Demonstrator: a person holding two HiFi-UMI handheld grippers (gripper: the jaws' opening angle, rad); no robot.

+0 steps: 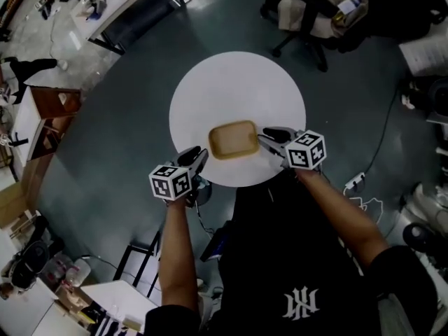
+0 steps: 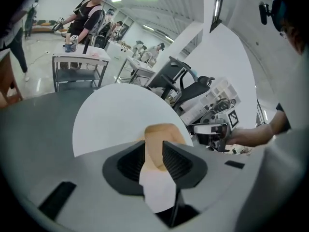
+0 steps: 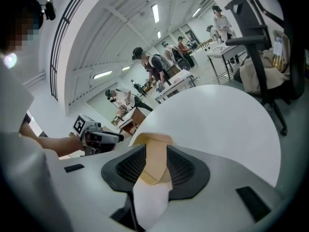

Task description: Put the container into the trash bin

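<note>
A shallow tan container point(image 1: 233, 139) lies on the round white table point(image 1: 238, 82), near its front edge. My left gripper point(image 1: 198, 157) is at the container's near-left corner, jaws apart. My right gripper point(image 1: 269, 137) is at the container's right edge, also open. In the left gripper view the container point(image 2: 161, 132) shows through the gap between the black jaws of my left gripper point(image 2: 154, 156), just ahead of them. The right gripper view shows the container point(image 3: 152, 141) the same way, in front of my right gripper point(image 3: 155, 166). Neither pair of pads presses on it.
An office chair point(image 1: 315, 12) piled with bags stands beyond the table at the right. Cables point(image 1: 360, 184) trail on the dark floor at the right. A desk point(image 1: 133, 5) and wooden furniture point(image 1: 49, 117) are at the left. People work at benches in the background.
</note>
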